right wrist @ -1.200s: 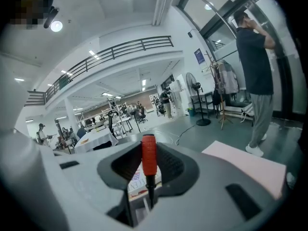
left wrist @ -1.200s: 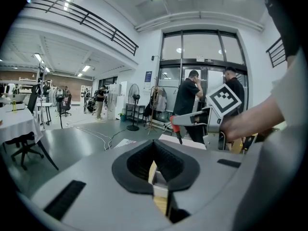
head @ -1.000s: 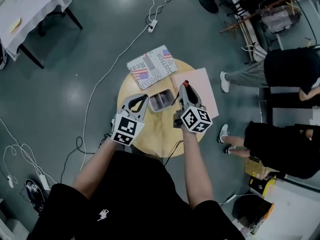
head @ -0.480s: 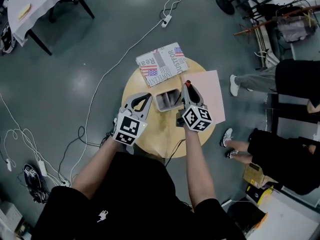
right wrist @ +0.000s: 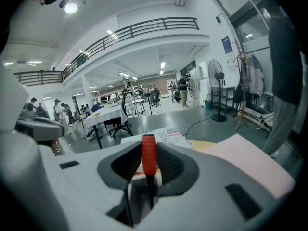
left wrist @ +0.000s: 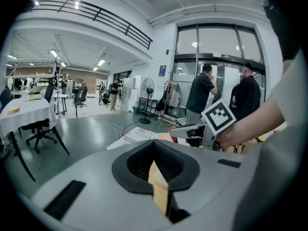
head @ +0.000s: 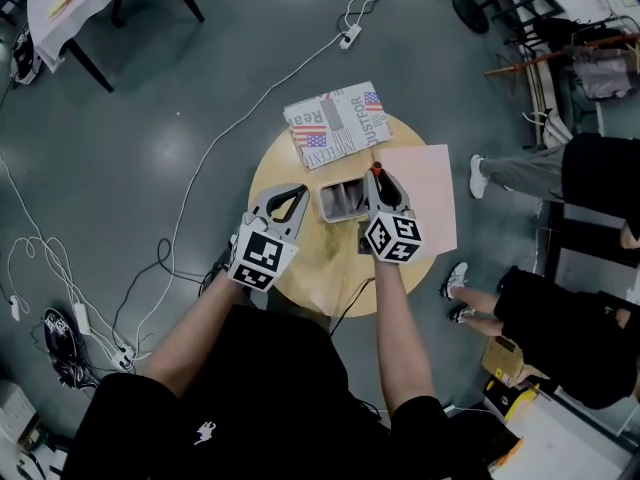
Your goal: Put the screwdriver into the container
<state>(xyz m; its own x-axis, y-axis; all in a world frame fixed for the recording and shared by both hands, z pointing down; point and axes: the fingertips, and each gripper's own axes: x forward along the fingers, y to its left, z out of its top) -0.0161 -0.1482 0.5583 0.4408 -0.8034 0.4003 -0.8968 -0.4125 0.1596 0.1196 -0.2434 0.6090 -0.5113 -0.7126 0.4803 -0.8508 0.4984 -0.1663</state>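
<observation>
A screwdriver with a red handle [head: 375, 171] [right wrist: 148, 155] stands upright between the jaws of my right gripper [head: 379, 180] [right wrist: 147, 150], which is shut on its dark shaft. The gripper hangs over the right end of the small grey container [head: 342, 201] on the round wooden table [head: 300, 268]. My left gripper [head: 298, 192] [left wrist: 154, 143] is left of the container, its tips together and nothing between them. The left gripper view also shows the right gripper [left wrist: 190, 130] with the red handle.
A folded newspaper [head: 335, 123] [left wrist: 139, 134] lies at the table's far edge and a pink sheet [head: 425, 198] [right wrist: 245, 155] on its right side. Cables [head: 200, 168] trail over the floor. People [head: 590, 178] stand to the right.
The head view has shifted. My right gripper with the screwdriver has come a little closer to the container's right end. The left gripper has stayed put.
</observation>
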